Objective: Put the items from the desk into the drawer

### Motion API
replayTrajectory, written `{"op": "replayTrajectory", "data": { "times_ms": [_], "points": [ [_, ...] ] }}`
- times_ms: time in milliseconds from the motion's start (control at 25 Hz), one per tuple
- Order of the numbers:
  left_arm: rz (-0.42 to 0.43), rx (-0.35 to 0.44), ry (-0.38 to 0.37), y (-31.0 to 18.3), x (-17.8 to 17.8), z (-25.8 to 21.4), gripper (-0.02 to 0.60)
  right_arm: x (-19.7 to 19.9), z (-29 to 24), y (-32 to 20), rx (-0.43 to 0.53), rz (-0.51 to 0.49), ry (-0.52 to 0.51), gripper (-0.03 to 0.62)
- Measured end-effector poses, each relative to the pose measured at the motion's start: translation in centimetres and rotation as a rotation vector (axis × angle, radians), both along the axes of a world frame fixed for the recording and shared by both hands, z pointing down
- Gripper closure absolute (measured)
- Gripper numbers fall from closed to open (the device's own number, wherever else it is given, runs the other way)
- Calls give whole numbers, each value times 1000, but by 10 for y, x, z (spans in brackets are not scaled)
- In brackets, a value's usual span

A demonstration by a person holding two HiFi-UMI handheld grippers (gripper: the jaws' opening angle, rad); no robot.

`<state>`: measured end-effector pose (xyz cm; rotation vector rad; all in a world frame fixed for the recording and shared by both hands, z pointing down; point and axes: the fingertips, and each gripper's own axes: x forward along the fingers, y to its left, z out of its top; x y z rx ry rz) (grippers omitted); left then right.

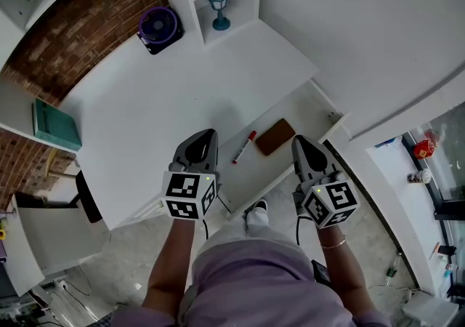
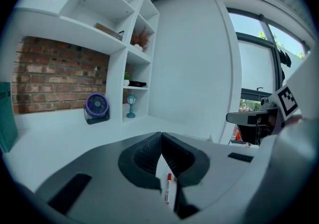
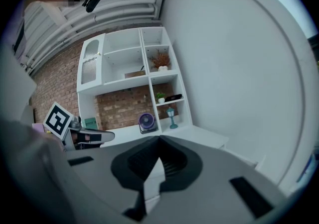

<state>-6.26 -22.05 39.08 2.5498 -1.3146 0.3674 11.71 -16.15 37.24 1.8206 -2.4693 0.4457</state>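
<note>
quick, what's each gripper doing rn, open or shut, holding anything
Left gripper: fingers closed, holding nothing; the marker lies below them, not gripped.
Right gripper: fingers closed, holding nothing.

A white desk [image 1: 167,93] is seen at the centre of the head view, and a purple fan [image 1: 158,27] is stood on it at upper left. In the open drawer [image 1: 301,111], right of centre, a red-capped marker [image 1: 244,147] and a brown flat case [image 1: 275,136] are laid side by side.

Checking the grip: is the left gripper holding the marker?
No, the left gripper is shut on nothing; the marker lies loose in the drawer.
</note>
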Motion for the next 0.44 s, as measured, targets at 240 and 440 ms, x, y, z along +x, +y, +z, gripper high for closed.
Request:
{"op": "replayTrajectory", "data": {
  "times_ms": [240, 440],
  "points": [
    [5, -1, 1, 1, 0, 1, 581, 0, -1, 1, 5, 5, 0, 594],
    [5, -4, 5, 3, -2, 1, 581, -3, -2, 3, 5, 4, 5, 594]
  ]
}}
